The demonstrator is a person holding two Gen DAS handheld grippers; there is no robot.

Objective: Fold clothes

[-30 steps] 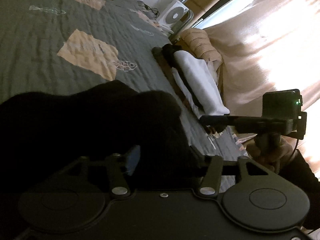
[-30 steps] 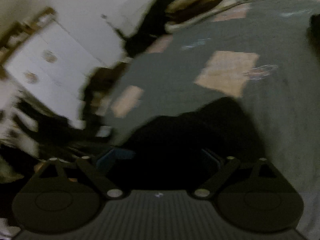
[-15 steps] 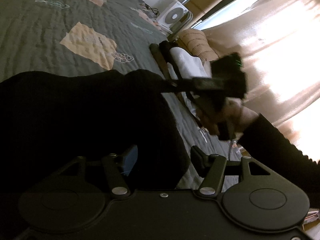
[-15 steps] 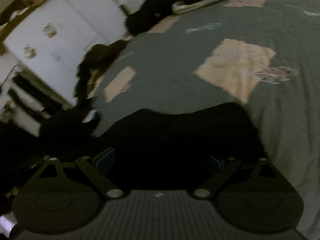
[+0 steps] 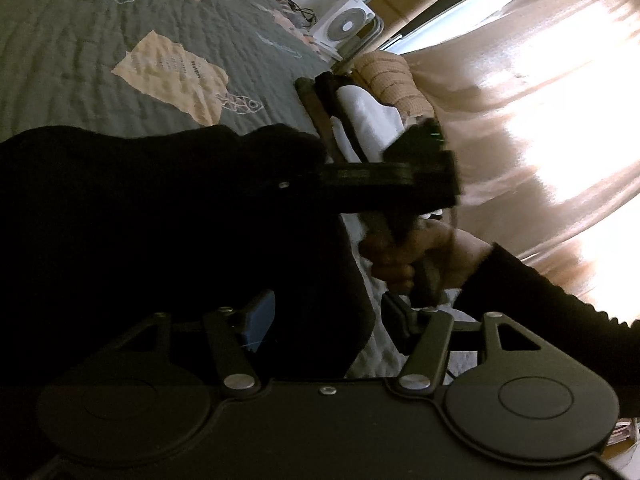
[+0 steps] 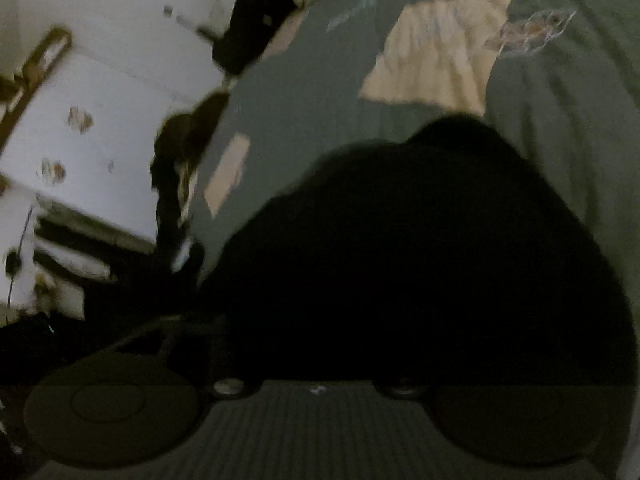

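A black garment (image 5: 160,220) lies bunched on the green quilted bed (image 5: 80,60). My left gripper (image 5: 328,320) hovers low over its near edge. The blue left pad (image 5: 260,316) is against the cloth, while the right finger (image 5: 396,320) stands clear of it, so the jaws are open. My right gripper (image 5: 304,178), held by a hand (image 5: 400,256), reaches in from the right, its tips buried in the garment's top fold. In the right wrist view the black garment (image 6: 420,260) fills the space between the closing jaws and hides the fingers.
Folded white and dark clothes (image 5: 360,120) lie stacked at the bed's right edge, with a wicker basket (image 5: 388,76) and a white fan (image 5: 344,24) beyond. A sunlit curtain (image 5: 540,120) hangs on the right. A white dresser (image 6: 100,120) stands left of the bed.
The right gripper came down and leftwards from beside the bed onto the garment. In its own view the cloth now fills the frame and the finger links have folded inward. The left gripper barely moved.
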